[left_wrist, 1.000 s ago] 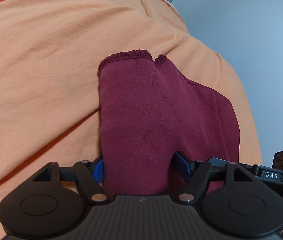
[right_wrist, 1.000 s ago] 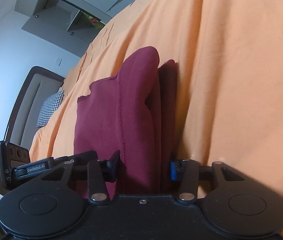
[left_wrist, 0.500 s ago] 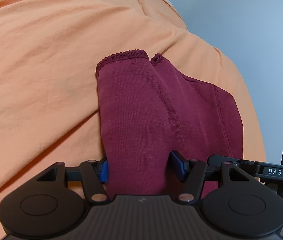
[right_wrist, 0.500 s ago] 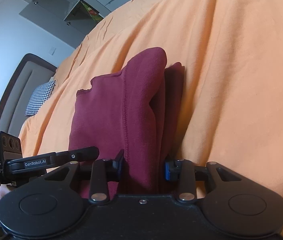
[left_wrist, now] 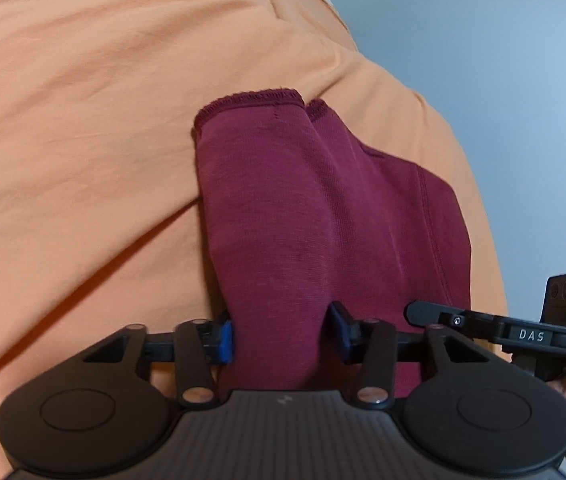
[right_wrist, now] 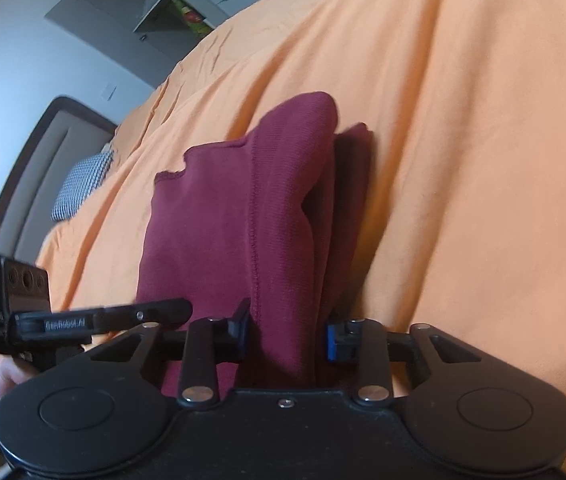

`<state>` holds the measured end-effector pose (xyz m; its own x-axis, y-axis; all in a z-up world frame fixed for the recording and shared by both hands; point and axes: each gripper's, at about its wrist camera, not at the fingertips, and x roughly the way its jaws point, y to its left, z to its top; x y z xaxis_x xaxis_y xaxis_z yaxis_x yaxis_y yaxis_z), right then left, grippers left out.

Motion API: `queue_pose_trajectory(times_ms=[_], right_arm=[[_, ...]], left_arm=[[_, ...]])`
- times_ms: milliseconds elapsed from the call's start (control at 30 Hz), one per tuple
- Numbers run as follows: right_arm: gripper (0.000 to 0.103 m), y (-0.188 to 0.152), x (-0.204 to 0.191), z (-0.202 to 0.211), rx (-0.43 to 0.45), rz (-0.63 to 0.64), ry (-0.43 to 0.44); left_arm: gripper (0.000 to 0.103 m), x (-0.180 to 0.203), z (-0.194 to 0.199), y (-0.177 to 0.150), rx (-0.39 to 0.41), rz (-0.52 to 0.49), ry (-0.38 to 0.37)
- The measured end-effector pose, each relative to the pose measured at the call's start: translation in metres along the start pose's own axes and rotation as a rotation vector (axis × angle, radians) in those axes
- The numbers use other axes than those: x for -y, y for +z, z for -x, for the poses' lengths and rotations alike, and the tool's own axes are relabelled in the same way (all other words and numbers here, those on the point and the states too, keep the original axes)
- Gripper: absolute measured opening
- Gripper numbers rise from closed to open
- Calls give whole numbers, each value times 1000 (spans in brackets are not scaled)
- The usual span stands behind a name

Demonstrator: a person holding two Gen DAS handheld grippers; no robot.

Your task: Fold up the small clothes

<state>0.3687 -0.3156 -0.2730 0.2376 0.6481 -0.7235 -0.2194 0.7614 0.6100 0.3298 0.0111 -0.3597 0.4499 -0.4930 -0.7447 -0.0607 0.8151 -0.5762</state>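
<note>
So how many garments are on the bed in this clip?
1: a single maroon garment, folded, lying on the orange bedsheet, with the left gripper and right gripper each clamped on an end. Anything outside these views can't be ruled out.

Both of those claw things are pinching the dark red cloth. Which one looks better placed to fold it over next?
Probably the left gripper: its fingers clamp the maroon garment flat, open orange bedsheet beside it. The right gripper holds bunched, stacked folds.
</note>
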Motion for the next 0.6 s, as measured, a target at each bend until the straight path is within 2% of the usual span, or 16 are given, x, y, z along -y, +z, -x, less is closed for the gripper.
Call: queue_pose_trajectory(times_ms=[67, 133, 333, 433, 600], right_arm=[[31, 0, -5, 4, 12, 12, 2], [29, -1, -11, 8, 28, 25, 9], [29, -8, -30, 31, 60, 22, 38], [29, -14, -41, 43, 51, 48, 33], [29, -34, -60, 56, 20, 85, 38]], left_arm=[[34, 4, 8, 0, 14, -3, -6], [31, 9, 20, -2, 27, -13, -19], [30, 27, 50, -8, 30, -37, -13], [30, 31, 52, -12, 26, -52, -10], [31, 30, 51, -14, 18, -10, -3]])
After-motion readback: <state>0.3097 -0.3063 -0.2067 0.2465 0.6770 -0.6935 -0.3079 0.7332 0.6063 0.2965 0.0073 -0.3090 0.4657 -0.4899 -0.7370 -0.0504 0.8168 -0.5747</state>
